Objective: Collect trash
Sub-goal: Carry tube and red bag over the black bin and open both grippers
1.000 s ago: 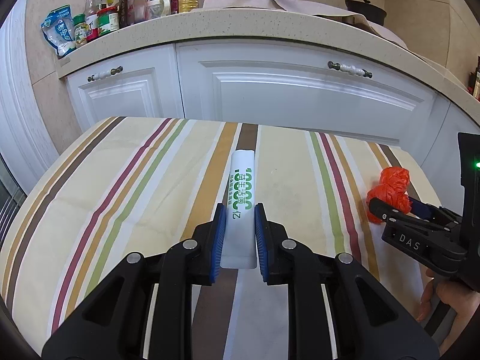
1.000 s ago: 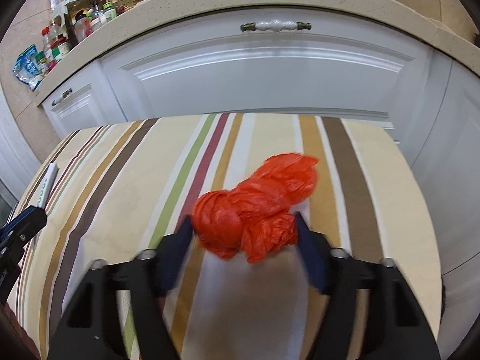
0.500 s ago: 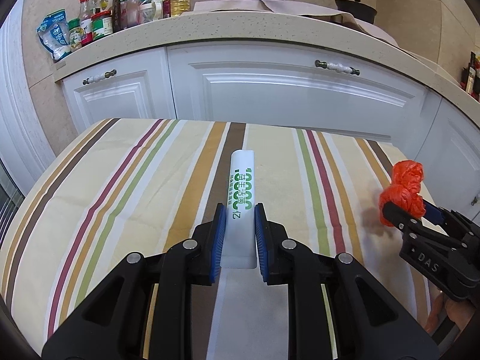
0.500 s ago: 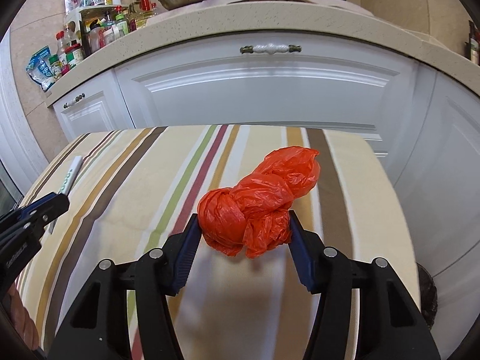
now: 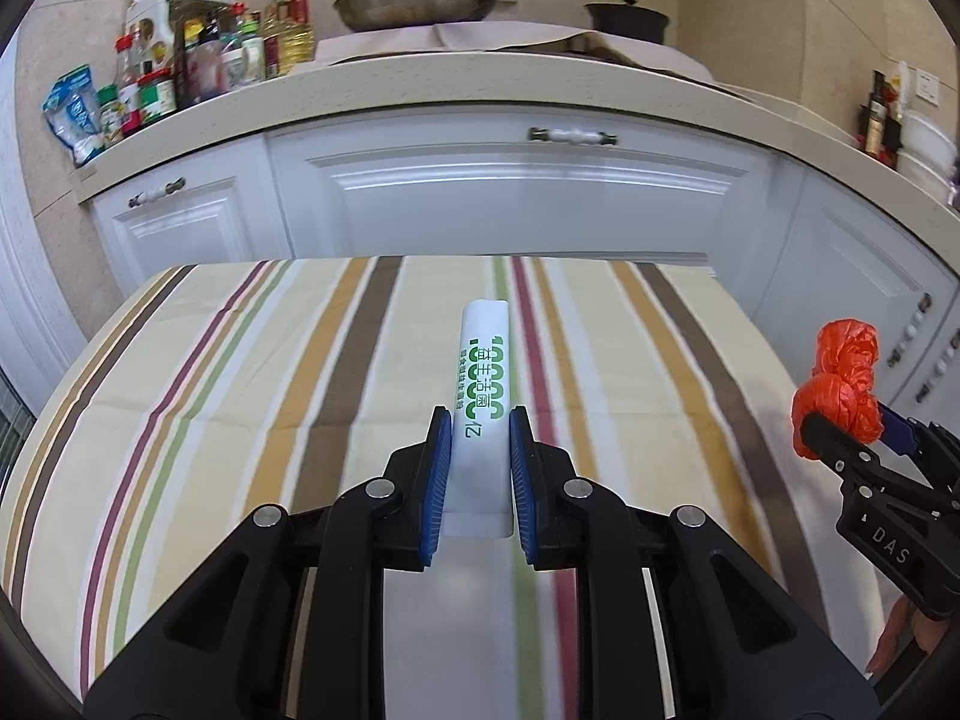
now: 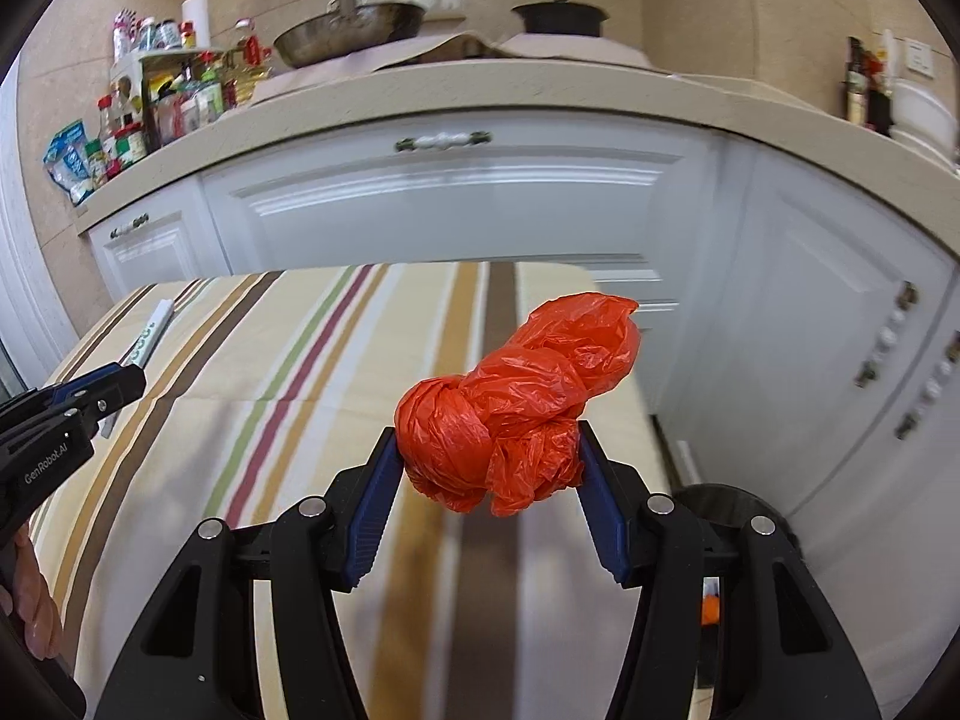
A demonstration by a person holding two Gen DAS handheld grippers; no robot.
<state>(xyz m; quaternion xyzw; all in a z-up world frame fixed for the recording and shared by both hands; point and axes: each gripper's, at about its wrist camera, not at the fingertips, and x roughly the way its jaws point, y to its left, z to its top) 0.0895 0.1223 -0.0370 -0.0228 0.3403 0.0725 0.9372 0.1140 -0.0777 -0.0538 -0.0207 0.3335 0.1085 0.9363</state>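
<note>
Left gripper (image 5: pixel 479 468) clamps a white packet (image 5: pixel 483 396) above the striped table (image 5: pixel 240 396). Right gripper (image 6: pixel 489 468), jaws closed on an orange bag (image 6: pixel 510 402), holds it over the table's right edge.

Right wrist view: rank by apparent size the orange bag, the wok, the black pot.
1. orange bag, though held close in the right gripper, so inflated.
2. wok.
3. black pot, smallest.

Striped tablecloth (image 5: pixel 240 420) out front, white cabinets (image 5: pixel 510 198) behind it. Counter (image 5: pixel 480 84) has a wok (image 5: pixel 414 0), a black pot (image 5: pixel 627 21), and bottles (image 5: pixel 180 78) crowded at the left end.
</note>
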